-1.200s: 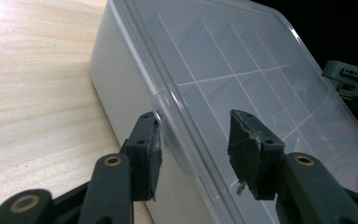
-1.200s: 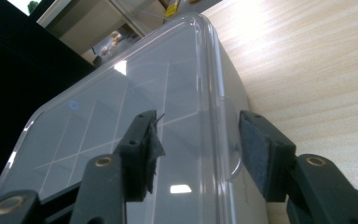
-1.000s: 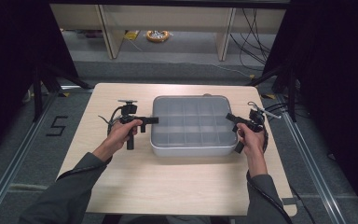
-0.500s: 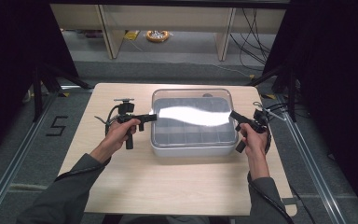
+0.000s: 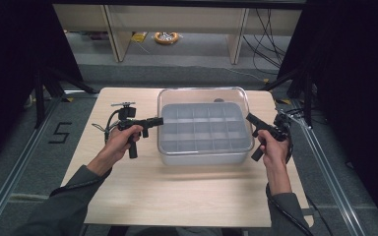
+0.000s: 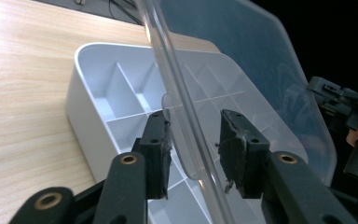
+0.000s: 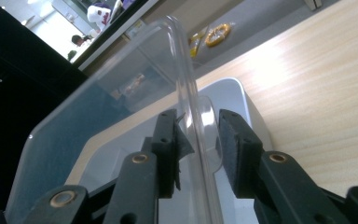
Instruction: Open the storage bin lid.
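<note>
A clear plastic lid [image 5: 203, 94] hangs level just above a white box with several compartments [image 5: 204, 158] in the middle of the table. My left gripper [image 5: 158, 121] grips the lid's left edge, and its jaws have just been closing on it. In the left gripper view the lid's rim [image 6: 242, 56] runs between the pads of the left gripper [image 6: 193, 149], over the box [image 6: 107, 84]. My right gripper [image 5: 250, 118] has just closed on the lid's right edge. The right gripper [image 7: 198, 144] pinches the lid's tab [image 7: 121, 107] above the box [image 7: 235, 95].
The box stands on a light wooden table [image 5: 177, 196] with bare wood in front and at both sides. The right hand's gripper [image 6: 345, 98] appears beyond the lid in the left gripper view. Shelving and cables lie on the floor behind the table.
Both grippers closed on the lid's side edges and rose. The lid has come off the box and now hangs a little above it.
</note>
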`<move>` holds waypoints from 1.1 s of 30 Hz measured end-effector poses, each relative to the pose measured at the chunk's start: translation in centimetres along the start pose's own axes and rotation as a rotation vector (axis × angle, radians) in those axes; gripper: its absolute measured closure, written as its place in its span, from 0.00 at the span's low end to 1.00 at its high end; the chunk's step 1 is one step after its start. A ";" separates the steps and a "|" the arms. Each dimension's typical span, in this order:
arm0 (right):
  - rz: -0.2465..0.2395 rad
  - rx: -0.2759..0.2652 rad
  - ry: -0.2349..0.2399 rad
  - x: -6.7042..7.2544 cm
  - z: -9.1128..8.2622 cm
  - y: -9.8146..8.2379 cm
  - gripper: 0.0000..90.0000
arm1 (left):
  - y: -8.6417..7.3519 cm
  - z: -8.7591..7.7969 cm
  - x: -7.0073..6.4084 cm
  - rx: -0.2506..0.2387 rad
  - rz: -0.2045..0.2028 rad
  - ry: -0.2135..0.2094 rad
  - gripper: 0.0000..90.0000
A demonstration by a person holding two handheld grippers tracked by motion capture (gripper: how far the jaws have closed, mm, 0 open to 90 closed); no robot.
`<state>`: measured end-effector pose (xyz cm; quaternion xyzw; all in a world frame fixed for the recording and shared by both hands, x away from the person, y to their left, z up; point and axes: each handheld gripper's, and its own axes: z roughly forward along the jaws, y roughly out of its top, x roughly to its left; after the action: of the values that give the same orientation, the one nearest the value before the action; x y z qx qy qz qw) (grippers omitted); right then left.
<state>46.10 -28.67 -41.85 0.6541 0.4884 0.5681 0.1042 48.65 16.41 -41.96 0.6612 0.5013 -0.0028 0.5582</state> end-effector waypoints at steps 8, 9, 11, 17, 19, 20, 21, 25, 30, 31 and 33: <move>0.023 -0.010 0.025 1.0 -1.4 0.0 0.77 | -0.6 -1.3 -1.0 -0.004 0.026 -0.030 0.71; 0.025 -0.013 0.032 1.1 -1.6 0.0 0.77 | -0.6 -1.3 -1.0 -0.004 0.026 -0.030 0.71; 0.025 -0.017 0.044 1.3 -2.1 0.0 0.77 | -0.9 -1.9 -1.4 0.001 0.033 -0.034 0.71; -0.012 -0.048 0.068 1.3 -3.1 -0.5 0.77 | -1.6 -2.8 -2.3 -0.013 0.043 -0.049 0.71; 0.007 -0.039 0.073 1.4 -3.5 -0.6 0.77 | -1.7 -3.0 -2.4 -0.017 0.042 -0.049 0.71; -0.031 -0.062 0.083 1.2 -3.7 -0.9 0.77 | -2.0 -3.3 -2.6 -0.020 0.046 -0.059 0.71; -0.018 -0.059 0.083 1.4 -4.0 -1.1 0.77 | -2.0 -3.3 -2.6 -0.020 0.046 -0.059 0.72; -0.021 -0.061 0.086 1.3 -4.7 -1.7 0.77 | -2.6 -3.7 -2.8 -0.017 0.072 -0.062 0.72; -0.054 -0.081 0.095 1.3 -5.4 -2.5 0.77 | -3.0 -3.9 -2.9 -0.010 0.068 -0.064 0.72; -0.038 -0.081 0.102 1.3 -5.6 -2.6 0.77 | -3.2 -4.0 -2.9 -0.012 0.072 -0.062 0.72; -0.061 -0.085 0.095 1.2 -5.6 -2.7 0.77 | -3.3 -4.1 -3.0 -0.009 0.068 -0.063 0.72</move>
<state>39.77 -28.78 -41.11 0.6061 0.4881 0.6152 0.1261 42.70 17.09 -41.17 0.6748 0.4605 -0.0024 0.5766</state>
